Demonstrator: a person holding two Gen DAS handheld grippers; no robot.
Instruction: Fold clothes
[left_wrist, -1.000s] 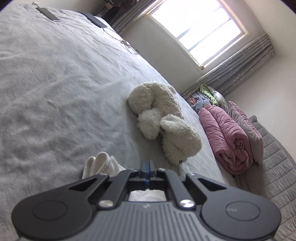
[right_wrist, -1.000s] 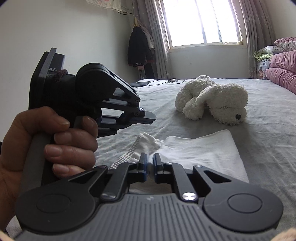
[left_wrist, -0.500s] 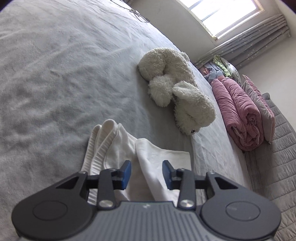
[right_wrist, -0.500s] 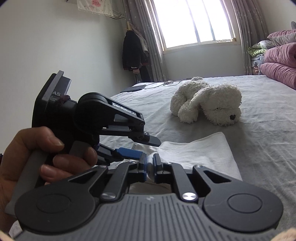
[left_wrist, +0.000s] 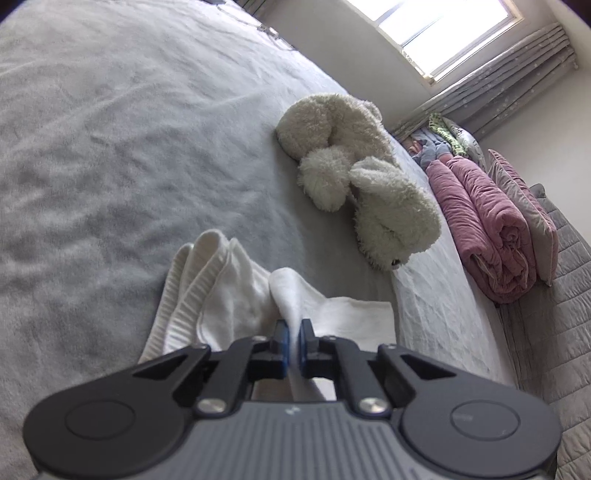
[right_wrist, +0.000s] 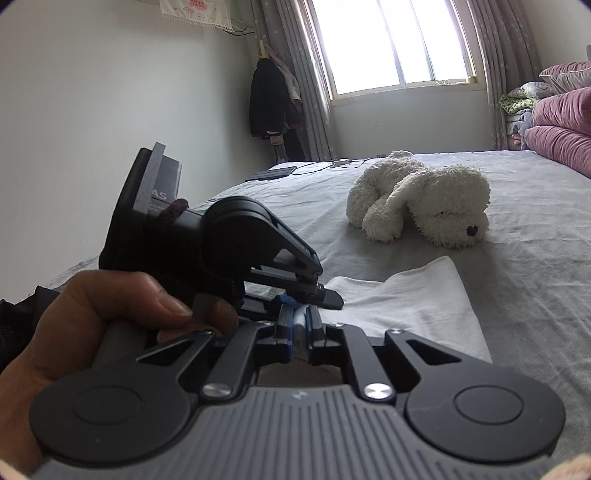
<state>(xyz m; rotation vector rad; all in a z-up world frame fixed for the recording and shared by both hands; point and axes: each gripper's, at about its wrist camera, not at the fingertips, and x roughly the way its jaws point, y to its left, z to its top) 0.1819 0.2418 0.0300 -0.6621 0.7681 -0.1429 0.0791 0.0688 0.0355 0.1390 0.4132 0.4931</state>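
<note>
Broad open stretch of wrinkled grey bedsheet (left_wrist: 110, 155) left of white folded garment (left_wrist: 229, 295); fluffy white plush dog (left_wrist: 354, 184) lies beyond it, apart; rolled pink quilts (left_wrist: 487, 221) stacked at the right edge

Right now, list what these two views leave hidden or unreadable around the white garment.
- Near edge of the white garment: hidden in both views, by the left tool body and the right tool body.
- Right tool's grip: left tool's fingers overlap it in the right wrist view.
- Garment type: folded, so unclear.
- Dark flat items at the bed's far edge: too small to identify.
</note>
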